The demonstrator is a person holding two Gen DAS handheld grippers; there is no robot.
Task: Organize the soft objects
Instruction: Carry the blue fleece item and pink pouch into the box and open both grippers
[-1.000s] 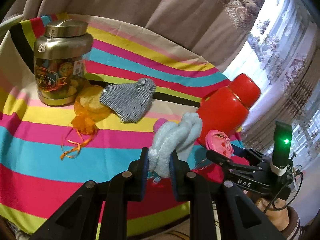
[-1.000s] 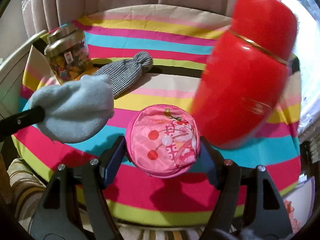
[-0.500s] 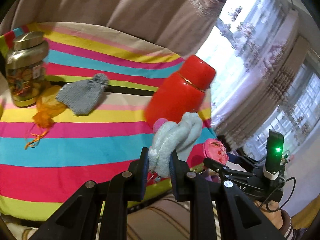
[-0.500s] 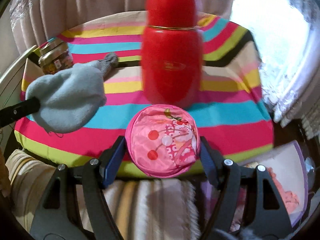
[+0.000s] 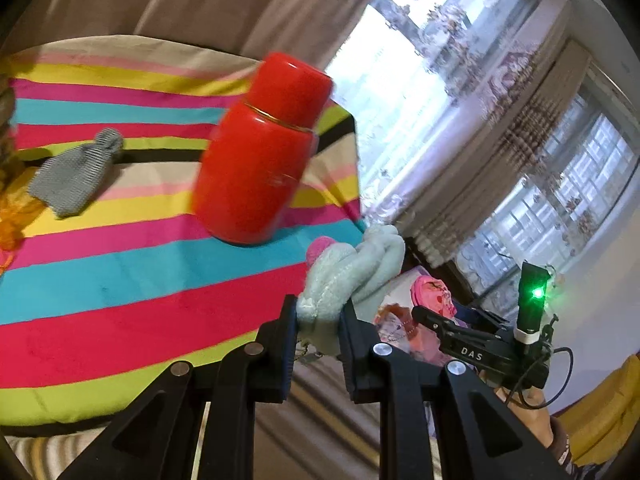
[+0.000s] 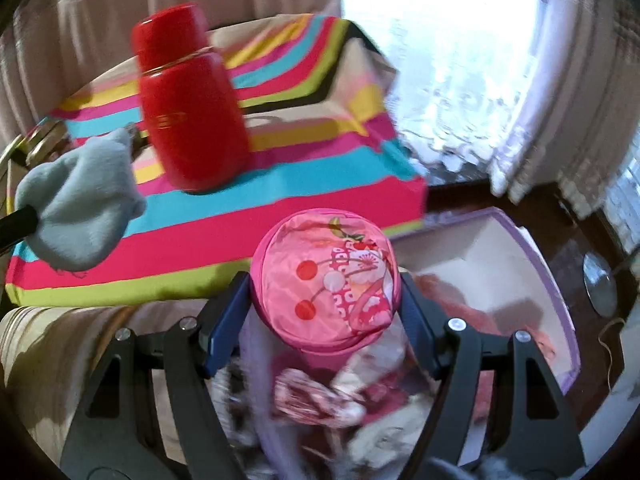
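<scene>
My left gripper [image 5: 318, 322] is shut on a pale blue fuzzy mitten [image 5: 352, 276], held beyond the table's right front corner; the mitten also shows in the right wrist view [image 6: 80, 208]. My right gripper [image 6: 324, 300] is shut on a round pink cherry-print pouch [image 6: 326, 282], held over a purple-rimmed box [image 6: 520, 264] with soft items in it beside the table. The right gripper and pouch show in the left wrist view [image 5: 434, 300]. A grey knitted hat [image 5: 74, 174] lies on the striped tablecloth [image 5: 120, 280].
A red thermos [image 5: 260, 160] stands near the table's right edge, also in the right wrist view [image 6: 188, 100]. An orange mesh bag [image 5: 12, 212] lies at the far left. Curtains and a bright window are behind. A striped seat is below the table front.
Both grippers have swung right, off the table, each keeping its hold. The jar has left the left view and the box has come under the right gripper.
</scene>
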